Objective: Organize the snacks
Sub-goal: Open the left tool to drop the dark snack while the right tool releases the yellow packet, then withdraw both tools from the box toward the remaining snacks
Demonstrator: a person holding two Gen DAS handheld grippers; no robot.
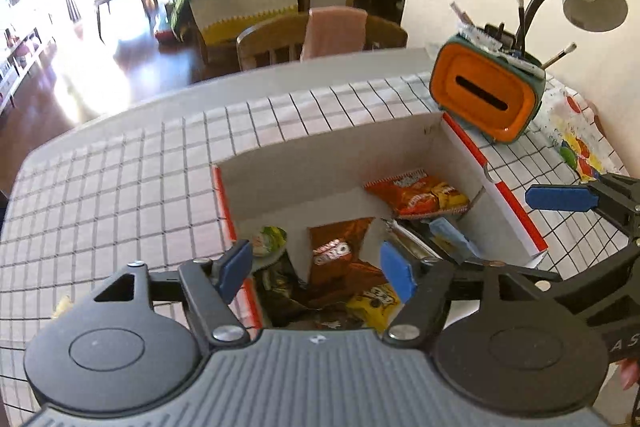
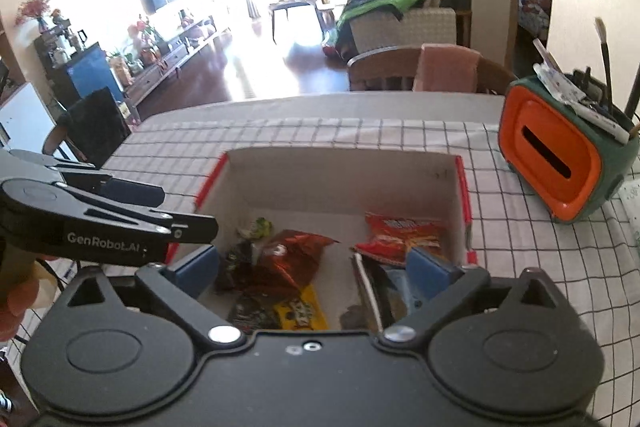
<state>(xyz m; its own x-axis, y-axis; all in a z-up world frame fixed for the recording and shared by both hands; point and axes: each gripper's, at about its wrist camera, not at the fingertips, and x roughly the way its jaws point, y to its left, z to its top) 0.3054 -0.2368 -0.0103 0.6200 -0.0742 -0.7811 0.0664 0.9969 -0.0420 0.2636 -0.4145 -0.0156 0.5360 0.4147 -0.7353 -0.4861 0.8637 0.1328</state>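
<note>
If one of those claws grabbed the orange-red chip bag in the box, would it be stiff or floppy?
Probably floppy: the orange-red chip bag looks like thin, creased foil. It seems puffy, so likely light and crushable. Its glossy surface may slip between the pads.

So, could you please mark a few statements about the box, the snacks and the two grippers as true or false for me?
1. Both grippers are empty. True: the left gripper and the right gripper stand open with nothing between their pads.
2. The cardboard box holds no snacks. False: several packets lie in it, including a red chip bag and a yellow packet.
3. The tablecloth is plain red. False: it is white with a dark grid.
4. An orange-fronted holder with brushes stands beside the box. True.
</note>
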